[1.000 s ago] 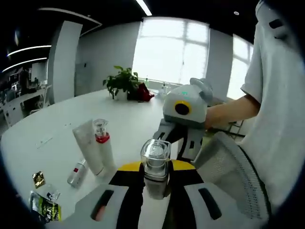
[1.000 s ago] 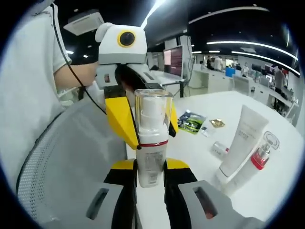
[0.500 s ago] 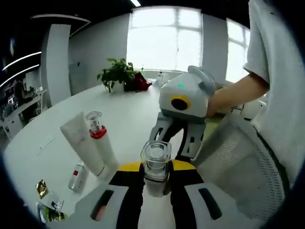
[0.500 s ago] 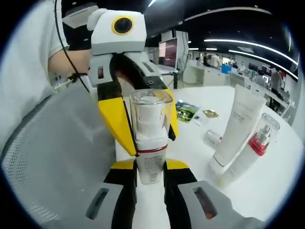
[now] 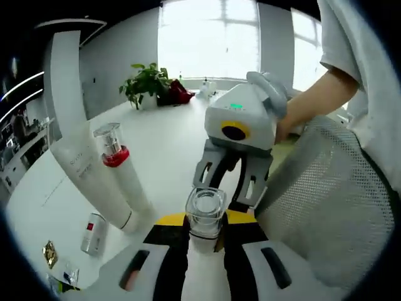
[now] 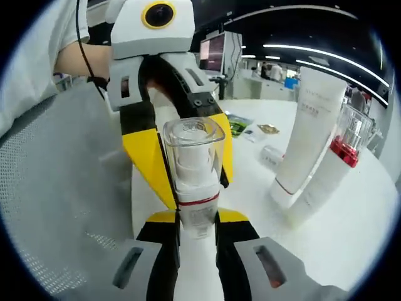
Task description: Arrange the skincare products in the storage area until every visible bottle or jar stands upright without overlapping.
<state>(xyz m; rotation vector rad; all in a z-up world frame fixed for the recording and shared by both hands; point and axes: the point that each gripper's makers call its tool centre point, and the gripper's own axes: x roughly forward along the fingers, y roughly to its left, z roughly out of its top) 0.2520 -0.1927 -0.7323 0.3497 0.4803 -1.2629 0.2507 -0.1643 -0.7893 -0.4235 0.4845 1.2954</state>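
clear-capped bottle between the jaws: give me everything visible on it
The pump bottle has a white body with small print, a red band at the neck and a clear square cap over a white pump head. It stands upright above the white table, its base hidden. Both grippers grasp it from opposite sides: the right gripper holds the body under the band, and the left gripper meets it just below the cap.

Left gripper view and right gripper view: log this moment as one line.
bottle: clamped by both | left hand-held gripper: shut | right hand-held gripper: shut | tube: leaning
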